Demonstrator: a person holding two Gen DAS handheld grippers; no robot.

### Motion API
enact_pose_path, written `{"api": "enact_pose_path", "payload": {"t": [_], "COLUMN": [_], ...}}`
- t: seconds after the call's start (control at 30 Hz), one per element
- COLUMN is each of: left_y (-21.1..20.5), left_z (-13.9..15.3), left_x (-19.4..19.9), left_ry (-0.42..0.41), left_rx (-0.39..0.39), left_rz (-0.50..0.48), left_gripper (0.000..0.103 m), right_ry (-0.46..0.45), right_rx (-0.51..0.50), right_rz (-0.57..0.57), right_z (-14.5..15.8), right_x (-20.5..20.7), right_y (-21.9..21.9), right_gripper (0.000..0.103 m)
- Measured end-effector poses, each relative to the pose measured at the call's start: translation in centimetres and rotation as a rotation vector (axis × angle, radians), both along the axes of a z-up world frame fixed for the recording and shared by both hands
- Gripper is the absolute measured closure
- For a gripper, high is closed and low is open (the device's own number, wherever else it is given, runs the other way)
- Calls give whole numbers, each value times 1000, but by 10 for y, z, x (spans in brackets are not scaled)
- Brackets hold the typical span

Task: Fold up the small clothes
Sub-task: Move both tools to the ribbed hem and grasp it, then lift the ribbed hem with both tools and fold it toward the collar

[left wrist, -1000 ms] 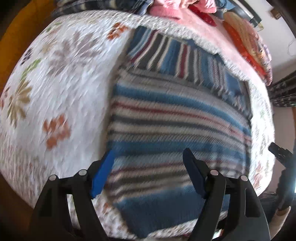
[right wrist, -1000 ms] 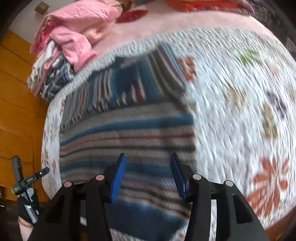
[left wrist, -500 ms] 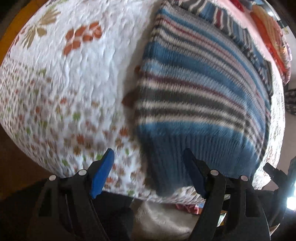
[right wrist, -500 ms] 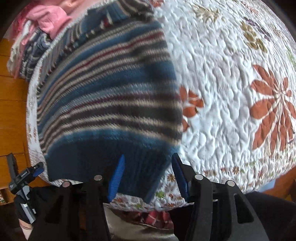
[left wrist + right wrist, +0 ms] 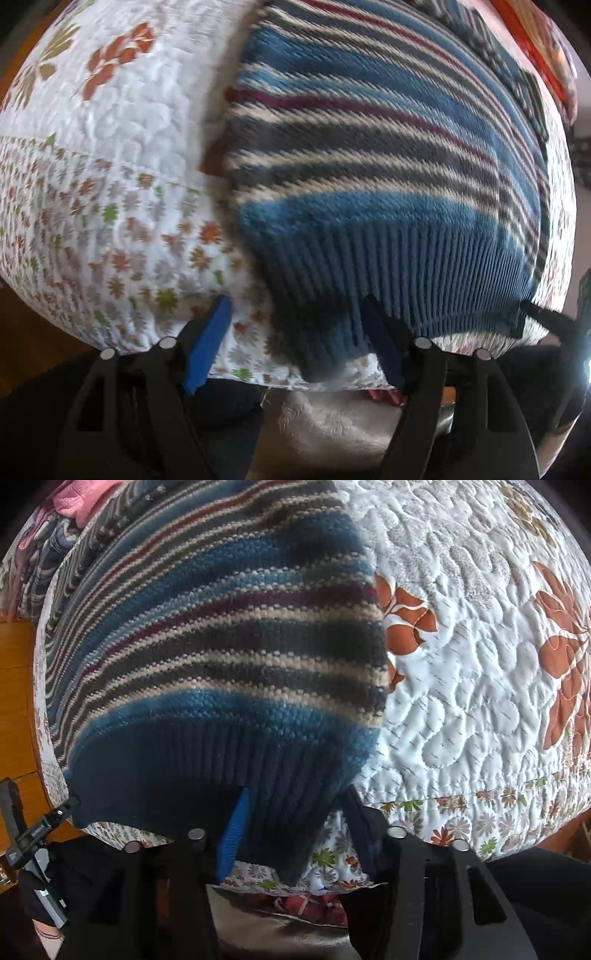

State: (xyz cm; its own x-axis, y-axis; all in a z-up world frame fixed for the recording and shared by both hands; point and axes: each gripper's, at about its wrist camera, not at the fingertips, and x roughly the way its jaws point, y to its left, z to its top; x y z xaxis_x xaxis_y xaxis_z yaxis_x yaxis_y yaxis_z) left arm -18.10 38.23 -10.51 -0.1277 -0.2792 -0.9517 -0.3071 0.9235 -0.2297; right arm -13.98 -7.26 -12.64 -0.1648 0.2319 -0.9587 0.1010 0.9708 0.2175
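Observation:
A knitted sweater (image 5: 369, 155) striped in blue, grey, cream and maroon lies flat on the quilted floral bedspread (image 5: 110, 155). Its dark blue ribbed hem (image 5: 406, 288) hangs over the bed's near edge. My left gripper (image 5: 295, 343) is open, and the hem's left corner lies between its blue fingers (image 5: 207, 343). In the right wrist view the same sweater (image 5: 221, 635) fills the left half. My right gripper (image 5: 295, 834) is open astride the hem's right corner (image 5: 291, 849). Neither gripper's jaws have closed on the cloth.
A pile of pink and plaid clothes (image 5: 55, 513) sits at the far end of the bed. Red and orange bedding (image 5: 535, 44) lies far right. Orange wood (image 5: 14, 701) borders the bed. Pale fabric (image 5: 314, 424) shows below the bed edge.
Both grippers have come down the sweater from its middle to the near hem at the bed edge. They stay open, each now straddling a hem corner.

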Motion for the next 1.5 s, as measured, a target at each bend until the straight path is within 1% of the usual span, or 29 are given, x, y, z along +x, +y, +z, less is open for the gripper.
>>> {"api": "enact_pose_path", "payload": {"t": [0.03, 0.07, 0.1, 0.13, 0.17, 0.2, 0.27, 0.33, 0.43, 0.47, 0.5, 0.6, 0.67, 0.73, 0.83, 0.97, 1.13, 1.33, 1.5], "left_y": [-5, -7, -9, -10, -11, -9, -6, 0, 8, 8, 8, 11, 14, 22, 23, 33, 48, 56, 50], "left_z": [-2, -4, -4, -4, -4, -4, 1, 6, 24, 28, 34, 46, 51, 63, 72, 75, 57, 34, 8], "left_x": [0, 0, 0, 0, 1, -1, 1, 2, 7, 8, 11, 24, 37, 60, 80, 112, 153, 192, 215], "left_ry": [4, 4, 3, 0, -10, -15, -35, -60, -142, -164, -193, -255, -288, -323, -351, -347, -305, -268, -215], "left_rx": [-13, -28, -31, -35, -59, -82, -102, -127, -175, -178, -171, -155, -162, -143, -116, -111, -137, -153, -145], "left_rz": [-12, -10, -7, -5, 4, 18, 42, 59, 85, 83, 77, 75, 93, 92, 78, 80, 115, 129, 107], "left_gripper": [48, 54, 58, 67, 76, 91, 94, 95, 95, 95, 95, 95, 95, 95, 95, 95, 95, 95, 94], "right_ry": [-3, -8, -8, -9, -14, -23, -41, -67, -106, -124, -147, -181, -189, -195, -195, -179, -147, -111, -68], "right_rx": [-4, -2, 14, 29, 37, 57, 87, 126, 180, 186, 184, 189, 201, 205, 197, 186, 195, 197, 196], "right_rz": [-1, -3, -10, -16, -21, -26, -34, -47, -62, -61, -59, -74, -87, -92, -92, -92, -109, -135, -148], "right_z": [0, 0, 0, -1, 0, 3, 10, 20, 36, 40, 49, 61, 68, 72, 80, 81, 70, 44, 20], "right_x": [0, 0, 1, 5, 5, 7, 9, 12, 18, 19, 23, 37, 46, 61, 83, 114, 154, 197, 216], "right_y": [2, 0, -1, 2, 1, 0, -2, -4, -14, -19, -23, -27, -27, -24, -22, -15, -11, -6, -7], "right_gripper": [70, 74, 85, 91, 92, 92, 93, 93, 93, 94, 94, 94, 94, 94, 94, 94, 94, 94, 94]}}
